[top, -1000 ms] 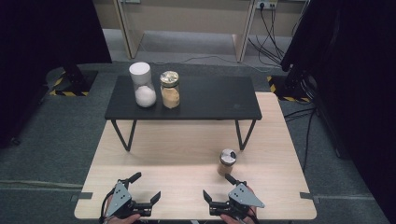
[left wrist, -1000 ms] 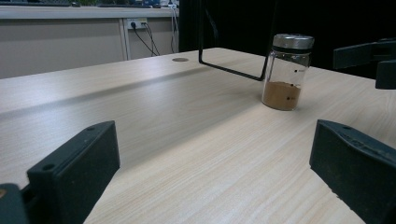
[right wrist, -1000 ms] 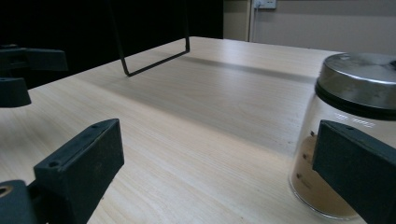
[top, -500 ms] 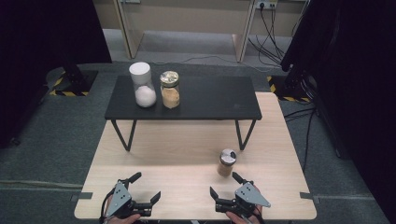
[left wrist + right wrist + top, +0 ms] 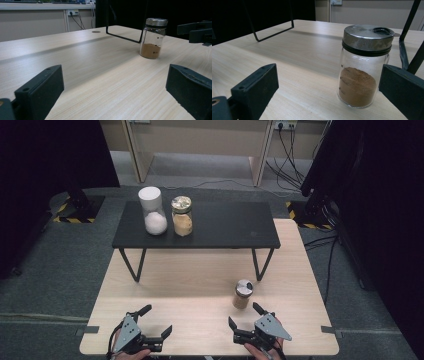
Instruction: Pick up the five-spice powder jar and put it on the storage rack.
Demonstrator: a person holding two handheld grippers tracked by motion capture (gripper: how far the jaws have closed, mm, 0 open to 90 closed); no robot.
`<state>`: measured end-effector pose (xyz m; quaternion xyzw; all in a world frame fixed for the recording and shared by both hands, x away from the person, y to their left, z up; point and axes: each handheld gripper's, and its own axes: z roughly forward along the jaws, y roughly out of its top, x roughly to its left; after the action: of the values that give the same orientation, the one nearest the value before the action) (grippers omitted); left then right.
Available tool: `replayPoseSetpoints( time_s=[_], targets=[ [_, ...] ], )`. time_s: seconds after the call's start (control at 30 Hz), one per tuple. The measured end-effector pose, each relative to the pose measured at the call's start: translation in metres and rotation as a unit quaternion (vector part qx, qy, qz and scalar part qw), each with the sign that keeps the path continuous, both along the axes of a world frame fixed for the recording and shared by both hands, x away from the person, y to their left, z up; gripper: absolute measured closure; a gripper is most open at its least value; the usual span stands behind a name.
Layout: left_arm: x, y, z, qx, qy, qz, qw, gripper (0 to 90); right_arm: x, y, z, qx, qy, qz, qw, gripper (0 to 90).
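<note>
Near spice jar (image 5: 364, 66): right gripper (image 5: 329, 87) wide open, empty.

No legible text on anything.

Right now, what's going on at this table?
A person holds two grippers low over the near edge of a wooden table. The right gripper, jaws open, is lined up on a small spice jar of brown powder standing upright, not yet touching it. The left gripper hangs open, idle. Two larger jars stand on a black shelf behind.
</note>
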<state>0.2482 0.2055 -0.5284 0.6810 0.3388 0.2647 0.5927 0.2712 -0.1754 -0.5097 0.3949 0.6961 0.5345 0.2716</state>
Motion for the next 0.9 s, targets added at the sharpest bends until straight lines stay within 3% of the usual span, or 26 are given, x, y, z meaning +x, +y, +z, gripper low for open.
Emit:
replayPoseSetpoints(
  time_s=[0.9],
  targets=[
    [0.000, -0.001, 0.000, 0.002, 0.001, -0.002, 1.0000, 1.0, 0.013, 0.000, -0.002, -0.013, -0.008, -0.022, 0.9996, 3.6]
  ],
)
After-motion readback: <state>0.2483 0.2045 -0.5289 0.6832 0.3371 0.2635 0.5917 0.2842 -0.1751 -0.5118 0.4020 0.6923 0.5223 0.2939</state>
